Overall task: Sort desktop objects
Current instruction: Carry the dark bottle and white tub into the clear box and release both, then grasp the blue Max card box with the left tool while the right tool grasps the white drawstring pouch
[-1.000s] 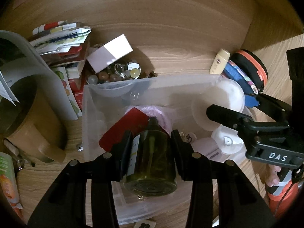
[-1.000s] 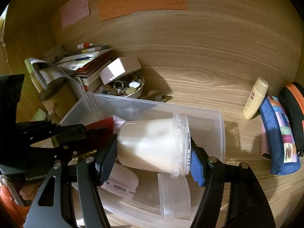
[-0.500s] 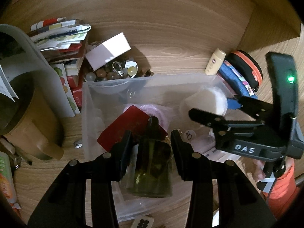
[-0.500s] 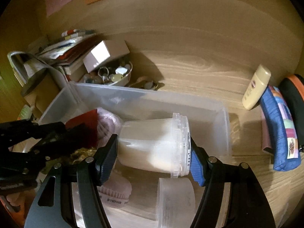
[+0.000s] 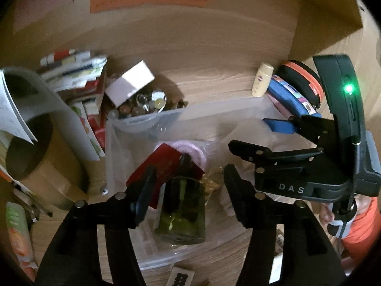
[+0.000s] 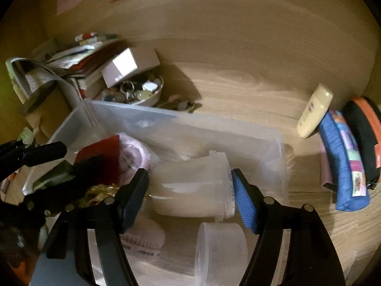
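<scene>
Bin, the clear plastic one on the worktop, takes both releases. To finish well, I judge each gripper should lift straight back only once its fingers clear.

Right gripper: fingers opening, the white tub between them, seemingly let go at the bin's 3 o'clock end.

Left gripper: fingers opening, apart from the green bottle beside a red card at 9 o'clock.

Bowl at 12 o'clock holds beads.

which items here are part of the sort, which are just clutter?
In play: clear bin; green glass bottle, left hand-held gripper opening around it; white tub, right hand-held gripper opening around it.

Lying about: paper stack, trinket bowl, cream tube, blue pouch.
</scene>
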Action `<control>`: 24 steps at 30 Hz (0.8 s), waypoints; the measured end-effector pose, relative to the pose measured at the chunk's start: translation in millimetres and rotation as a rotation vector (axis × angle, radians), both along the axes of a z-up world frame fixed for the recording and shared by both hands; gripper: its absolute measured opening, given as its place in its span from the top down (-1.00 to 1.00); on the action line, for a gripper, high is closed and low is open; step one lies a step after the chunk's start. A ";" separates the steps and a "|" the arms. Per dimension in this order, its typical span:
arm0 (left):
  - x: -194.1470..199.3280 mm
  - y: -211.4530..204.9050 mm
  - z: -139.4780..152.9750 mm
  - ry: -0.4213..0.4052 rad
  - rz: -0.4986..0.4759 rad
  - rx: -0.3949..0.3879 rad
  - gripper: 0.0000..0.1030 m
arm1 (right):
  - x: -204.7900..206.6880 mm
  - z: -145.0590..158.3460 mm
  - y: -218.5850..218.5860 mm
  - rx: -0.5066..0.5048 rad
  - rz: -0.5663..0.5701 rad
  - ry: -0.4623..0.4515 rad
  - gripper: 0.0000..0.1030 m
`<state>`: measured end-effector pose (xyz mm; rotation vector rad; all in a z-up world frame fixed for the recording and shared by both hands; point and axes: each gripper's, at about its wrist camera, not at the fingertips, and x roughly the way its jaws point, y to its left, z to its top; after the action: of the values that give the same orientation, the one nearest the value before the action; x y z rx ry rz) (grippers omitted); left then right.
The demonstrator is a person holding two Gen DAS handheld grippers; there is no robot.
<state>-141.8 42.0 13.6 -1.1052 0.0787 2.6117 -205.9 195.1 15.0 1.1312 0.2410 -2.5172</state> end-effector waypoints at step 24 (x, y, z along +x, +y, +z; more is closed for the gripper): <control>102.7 -72.0 23.4 0.056 0.220 -0.038 -0.82 | 136.9 35.7 26.3 -0.080 0.095 0.130 -0.76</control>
<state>-39.1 -30.0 37.0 -1.1106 0.0199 2.8469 -69.0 221.4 50.8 0.9060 0.2210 -2.4955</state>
